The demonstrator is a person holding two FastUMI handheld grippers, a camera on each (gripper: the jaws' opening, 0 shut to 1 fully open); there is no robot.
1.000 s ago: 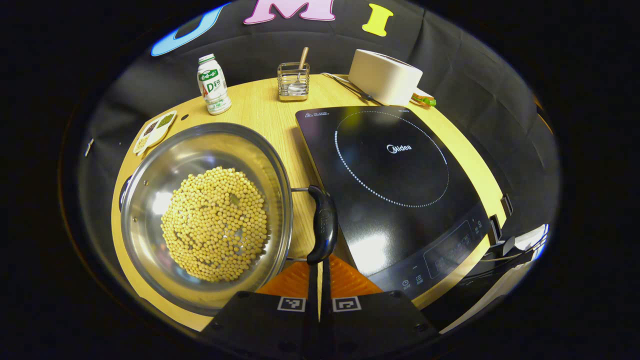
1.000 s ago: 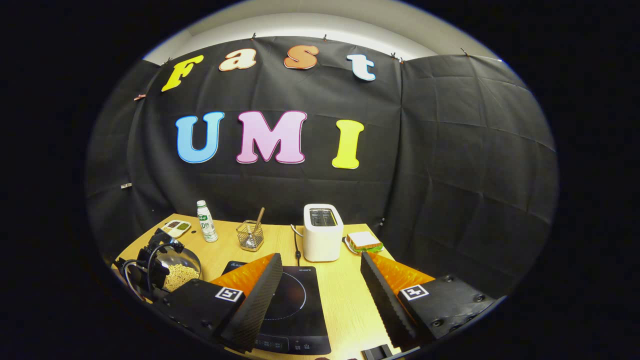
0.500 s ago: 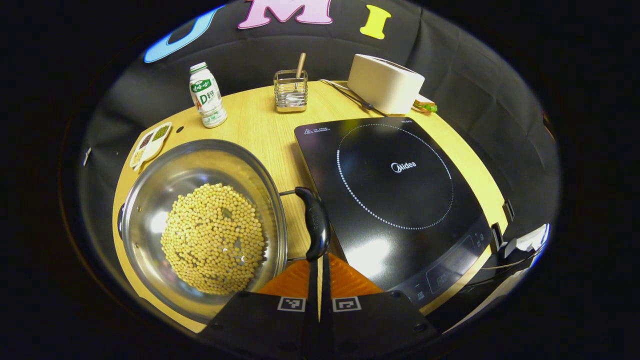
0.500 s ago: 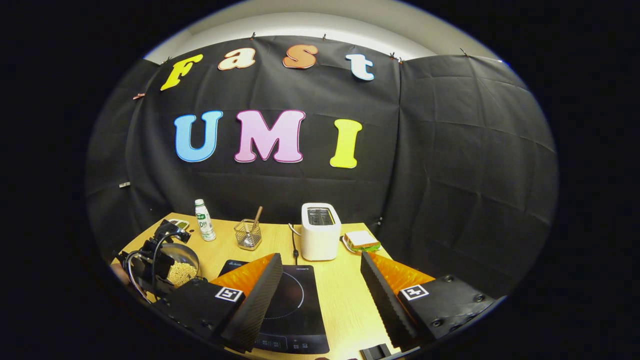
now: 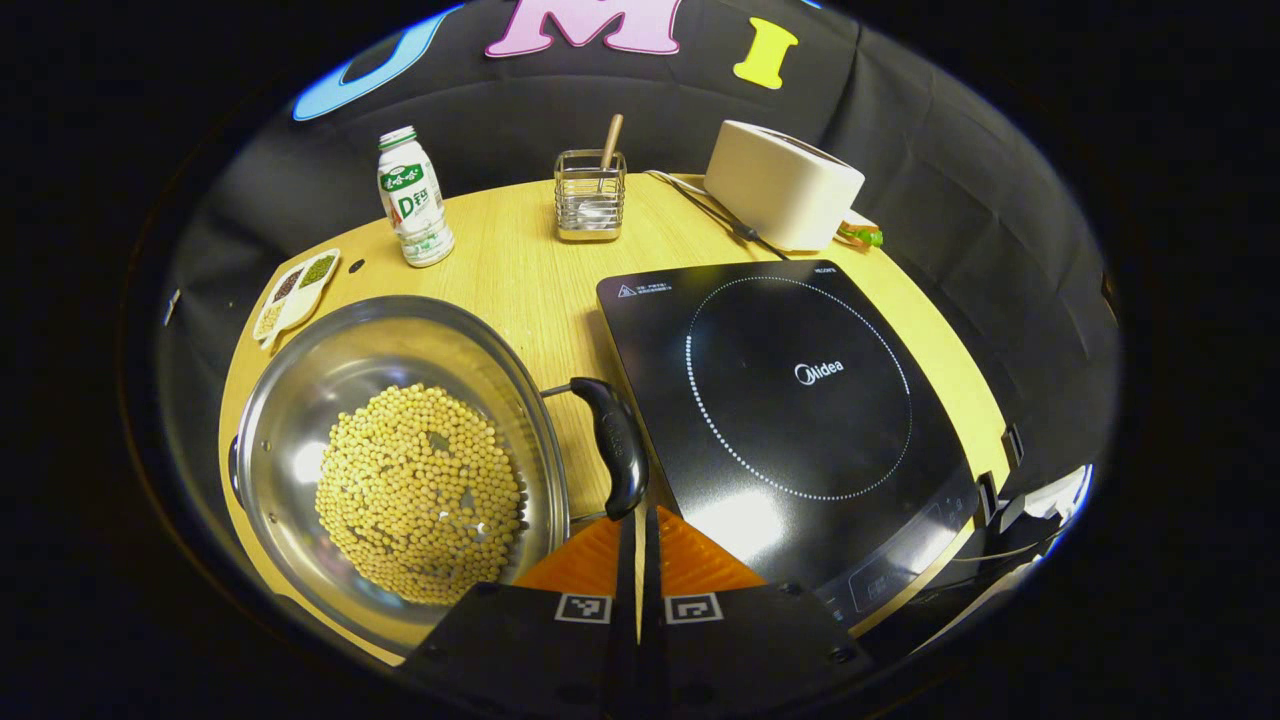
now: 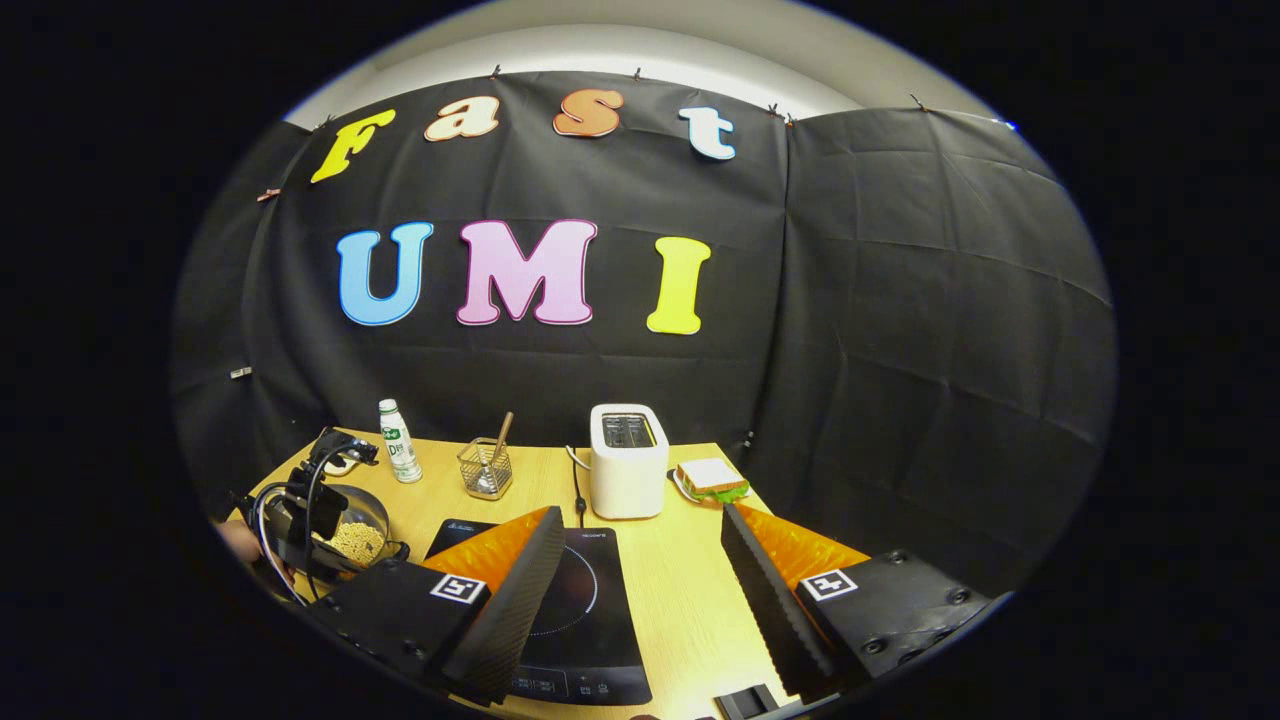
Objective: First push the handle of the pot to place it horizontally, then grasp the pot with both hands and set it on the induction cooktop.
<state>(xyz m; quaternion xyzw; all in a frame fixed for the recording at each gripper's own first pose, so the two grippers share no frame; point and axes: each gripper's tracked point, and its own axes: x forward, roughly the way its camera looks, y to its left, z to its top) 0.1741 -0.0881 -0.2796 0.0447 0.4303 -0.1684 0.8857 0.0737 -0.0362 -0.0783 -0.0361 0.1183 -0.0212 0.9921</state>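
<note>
Left gripper (image 5: 639, 515): fingers pressed together with nothing between them, tips touching the near end of the pot handle, seen in the left gripper view
Right gripper (image 6: 640, 580): fingers wide apart and holding nothing, above the near edge of the table, seen in the right gripper view
Pot handle (image 5: 615, 455): black, on the right side of the pot, lying close to the left edge of the induction cooktop
Pot (image 5: 300, 400): steel, on the table left of the cooktop, not on it
Beans (image 5: 420, 490): yellow and round, covering the bottom of the pot
Induction cooktop (image 5: 790, 400): black glass with a dotted ring, nothing stands on it
Table (image 5: 520, 260): light wood
Small dish (image 5: 295, 290): with compartments, at the far left beside the pot
Bottle (image 5: 412, 198): white with green label, upright behind the pot
Wire holder (image 5: 590, 190): behind the cooktop, with a wooden handle standing in it
Toaster (image 5: 782, 185): white, at the far right, its cable lies on the table
Sandwich (image 6: 712, 478): on a plate just right of the toaster, in the right gripper view
</note>
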